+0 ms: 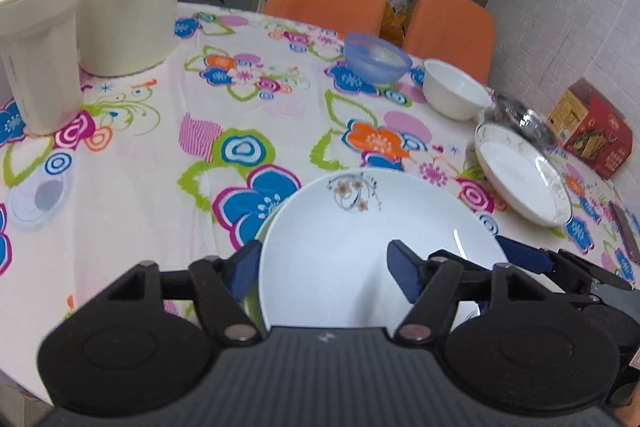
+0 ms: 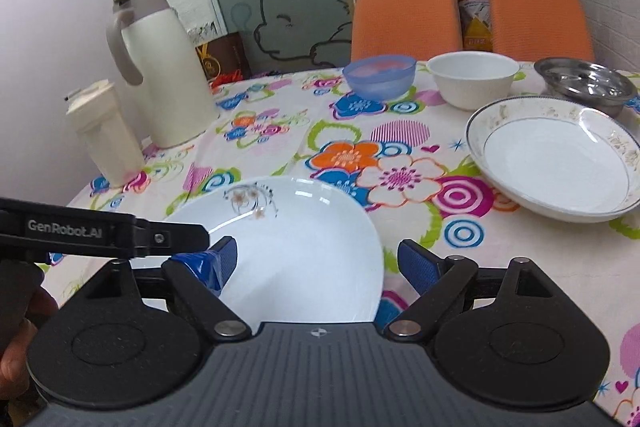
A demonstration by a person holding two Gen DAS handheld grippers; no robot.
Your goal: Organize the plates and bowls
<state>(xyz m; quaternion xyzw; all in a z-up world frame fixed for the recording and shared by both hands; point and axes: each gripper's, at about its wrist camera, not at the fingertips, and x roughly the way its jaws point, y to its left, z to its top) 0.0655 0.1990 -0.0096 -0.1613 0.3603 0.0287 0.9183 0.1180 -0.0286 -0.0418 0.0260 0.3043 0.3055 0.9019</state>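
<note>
While jaws gape, white plate [image 1: 360, 247] sits between.

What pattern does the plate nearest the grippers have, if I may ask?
The nearest plate is white with a small brown floral sprig near its far rim, clearest in the right wrist view.

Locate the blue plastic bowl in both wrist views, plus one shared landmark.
Left wrist: blue plastic bowl sits upper centre-right, on the table's far edge before the orange chairs.
Right wrist: upper centre, left of the white bowl.
Shared landmark: that white bowl, immediately to its right in both.
</note>
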